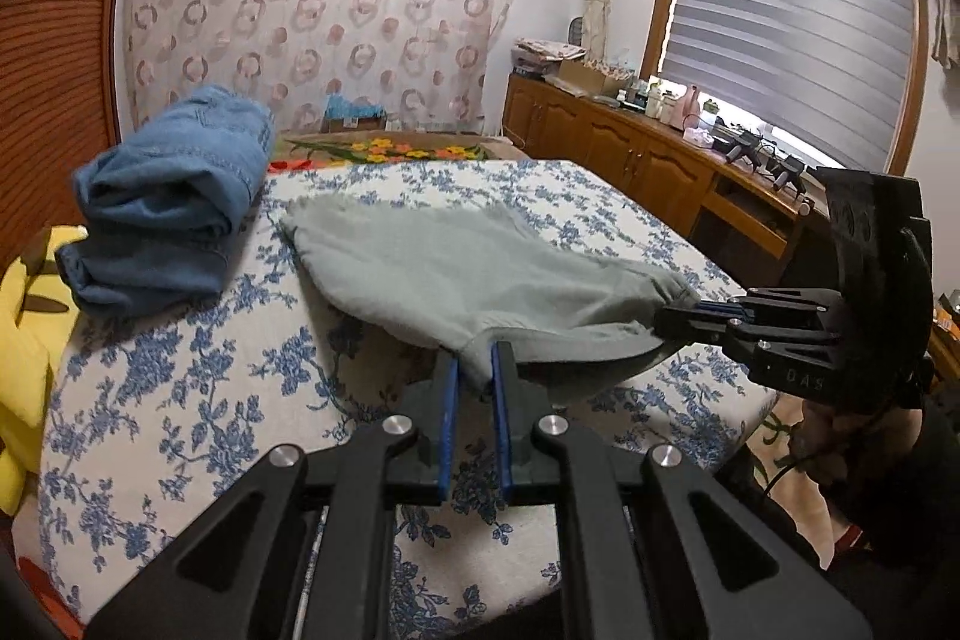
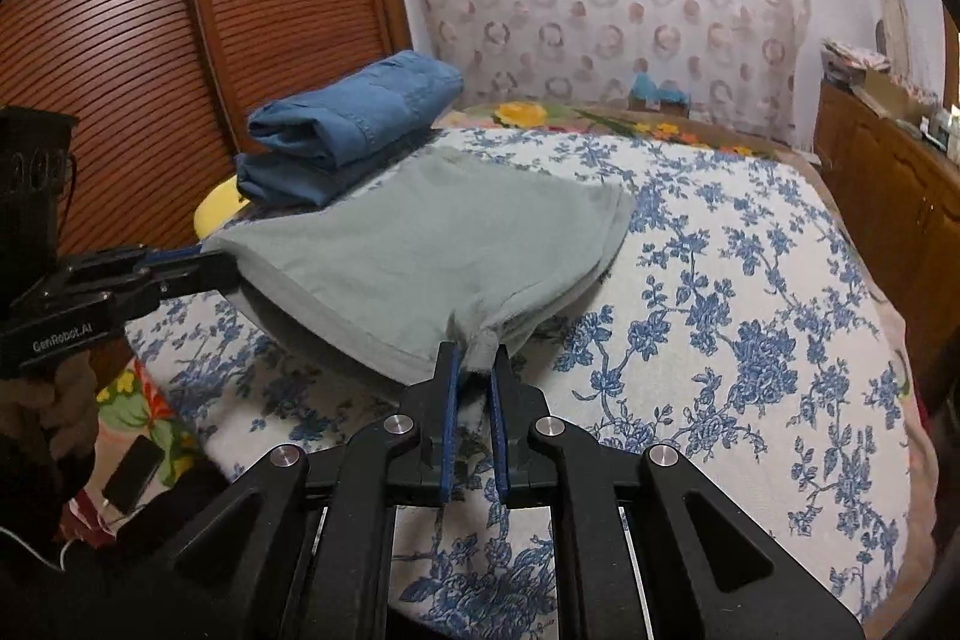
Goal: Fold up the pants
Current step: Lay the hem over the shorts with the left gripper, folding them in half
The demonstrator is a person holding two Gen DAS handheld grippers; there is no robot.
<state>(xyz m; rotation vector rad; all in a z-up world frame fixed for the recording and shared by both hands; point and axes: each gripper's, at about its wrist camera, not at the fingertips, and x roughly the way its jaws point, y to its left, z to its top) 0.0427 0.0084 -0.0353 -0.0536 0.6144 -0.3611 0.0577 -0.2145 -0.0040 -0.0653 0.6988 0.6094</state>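
Two claws pinch grey pants [image 1: 456, 274] near edge; lifted

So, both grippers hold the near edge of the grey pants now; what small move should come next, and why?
Probably carry that edge forward over the far part. The left gripper and the right gripper are each shut on a near corner of the grey pants, which is lifted off the floral bedcover while the far end rests flat, so the fold looks half made.

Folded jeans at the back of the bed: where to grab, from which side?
Take the jeans at the rounded fold end facing the near-left edge of the bed, coming in level from there. The stacked layers meet at that end, so one pinch catches them all.
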